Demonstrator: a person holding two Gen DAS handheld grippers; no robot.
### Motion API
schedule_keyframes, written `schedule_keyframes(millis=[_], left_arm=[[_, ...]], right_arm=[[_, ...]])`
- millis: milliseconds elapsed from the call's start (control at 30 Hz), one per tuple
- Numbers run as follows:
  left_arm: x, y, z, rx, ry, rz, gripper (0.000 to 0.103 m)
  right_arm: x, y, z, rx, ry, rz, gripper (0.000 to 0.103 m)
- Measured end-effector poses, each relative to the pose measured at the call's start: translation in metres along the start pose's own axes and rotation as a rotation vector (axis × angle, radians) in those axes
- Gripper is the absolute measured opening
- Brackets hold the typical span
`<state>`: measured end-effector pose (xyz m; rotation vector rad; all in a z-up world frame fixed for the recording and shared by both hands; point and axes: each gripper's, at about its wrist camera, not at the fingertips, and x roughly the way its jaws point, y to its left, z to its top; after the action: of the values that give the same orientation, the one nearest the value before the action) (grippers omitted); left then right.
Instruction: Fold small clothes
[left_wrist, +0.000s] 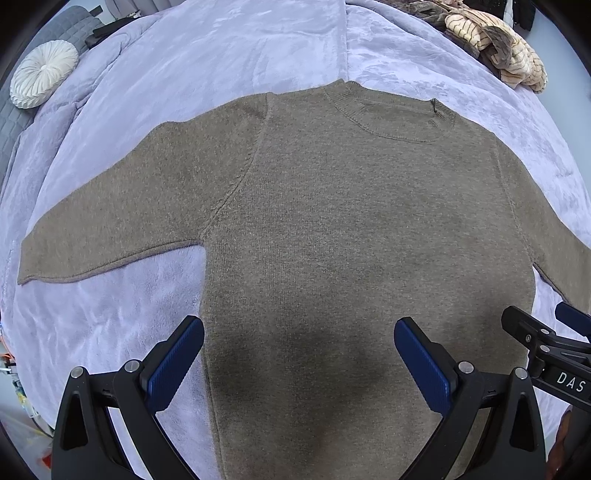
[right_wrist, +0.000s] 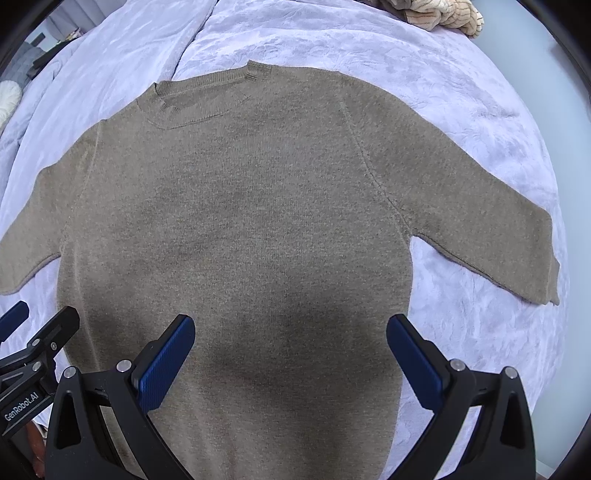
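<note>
Far left in the left wrist view: a round, pleated cream velvet cushion (left_wrist: 43, 73) against a grey quilted surface (left_wrist: 14, 122), both beyond the edge of the plush lavender fleece blanket (left_wrist: 207, 59) with its crushed, shiny nap and one long fold running up the middle. Flat on that blanket, front up, neck away from the cameras: the taupe-brown fine-knit short-sleeved sweater (left_wrist: 332, 221), ribbed at the round collar, raglan seams slanting to the armpits, both sleeves spread out to the sides with rolled hem edges. Low in the same view, above the sweater's lower body: the left gripper (left_wrist: 299, 363), black plastic frame with ribbed blue pads (left_wrist: 177, 363), jaws spread wide apart and clamping nothing, one pad over the blanket just beside the sweater's side edge, the other over the knit. Further right, at the frame edge: part of the right gripper (left_wrist: 546, 347), again black with a blue tip. Top right: a heap of cream, dark-striped fuzzy fabric (left_wrist: 495, 44) mixed with grey-brown cloth at the blanket's far edge. In the right wrist view: the same sweater (right_wrist: 258, 221) filling the middle, the right gripper (right_wrist: 290, 363) likewise gaping and empty over the hem area, its right pad above the sweater's side edge, with the left gripper's (right_wrist: 33, 332) black frame at the lower left.
</note>
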<state>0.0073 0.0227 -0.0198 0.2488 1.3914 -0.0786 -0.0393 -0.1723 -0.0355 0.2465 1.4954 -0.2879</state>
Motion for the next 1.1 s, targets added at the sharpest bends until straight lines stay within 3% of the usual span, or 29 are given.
schedule_keyframes(millis=[1100], left_arm=[[0.008,0.028,0.000,-0.070,-0.004,-0.088,0.103]], right_arm=[[0.006,0.019,0.002,-0.026,0.019,-0.023,0.103]])
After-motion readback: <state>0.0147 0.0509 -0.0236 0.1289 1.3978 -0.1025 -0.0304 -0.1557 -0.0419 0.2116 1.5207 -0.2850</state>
